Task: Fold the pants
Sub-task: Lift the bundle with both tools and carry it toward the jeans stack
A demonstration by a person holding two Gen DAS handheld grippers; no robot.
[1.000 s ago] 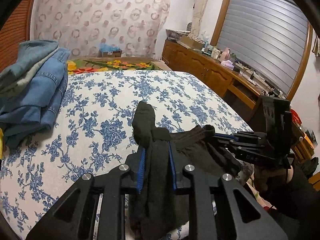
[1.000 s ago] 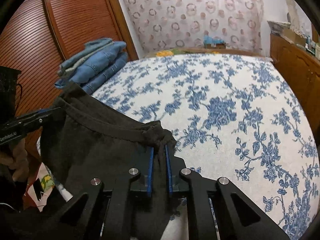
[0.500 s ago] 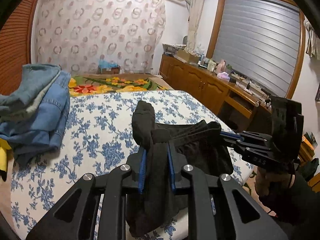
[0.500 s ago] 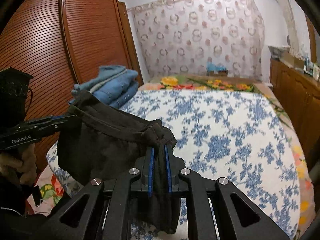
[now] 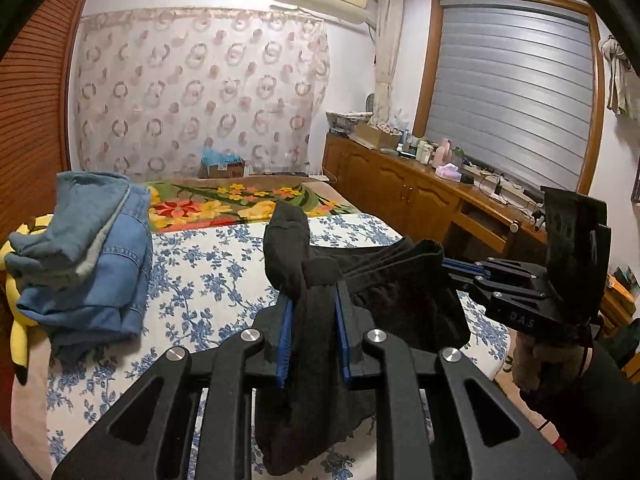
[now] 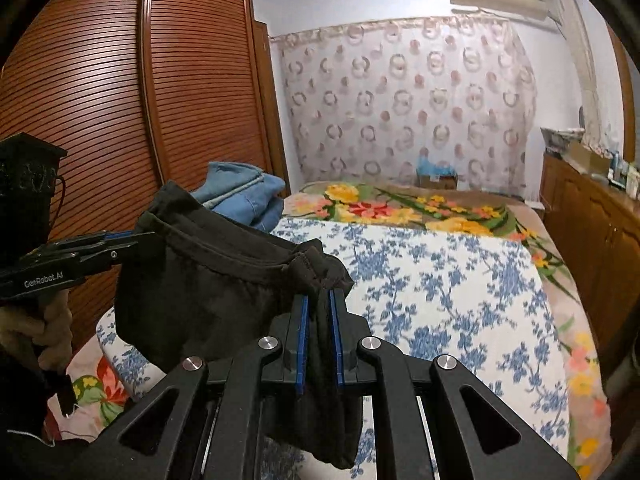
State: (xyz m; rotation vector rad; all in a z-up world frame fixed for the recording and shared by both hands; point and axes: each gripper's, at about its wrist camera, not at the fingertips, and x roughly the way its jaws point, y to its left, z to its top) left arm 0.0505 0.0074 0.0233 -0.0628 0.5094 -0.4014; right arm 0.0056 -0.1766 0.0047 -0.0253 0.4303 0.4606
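Black pants [image 5: 384,292] held in the air above the blue-flowered bedspread [image 5: 200,280], stretched between the two tools. Left gripper [image 5: 311,308] clamped on a bunched end of the cloth, a dark fold poking up toward 12 o'clock past the blue pads. Right gripper [image 6: 319,312] likewise pinched tight on the other bunched end, loose fabric hanging toward 6 o'clock. Seen from the left wrist, right tool at 3 o'clock; seen from the right wrist, left tool at 9 o'clock. Folded denim stack [image 5: 92,256] at 9 o'clock on the bed, well apart from the pants. Wooden wardrobe [image 6: 120,100] at 10 o'clock in the right view.
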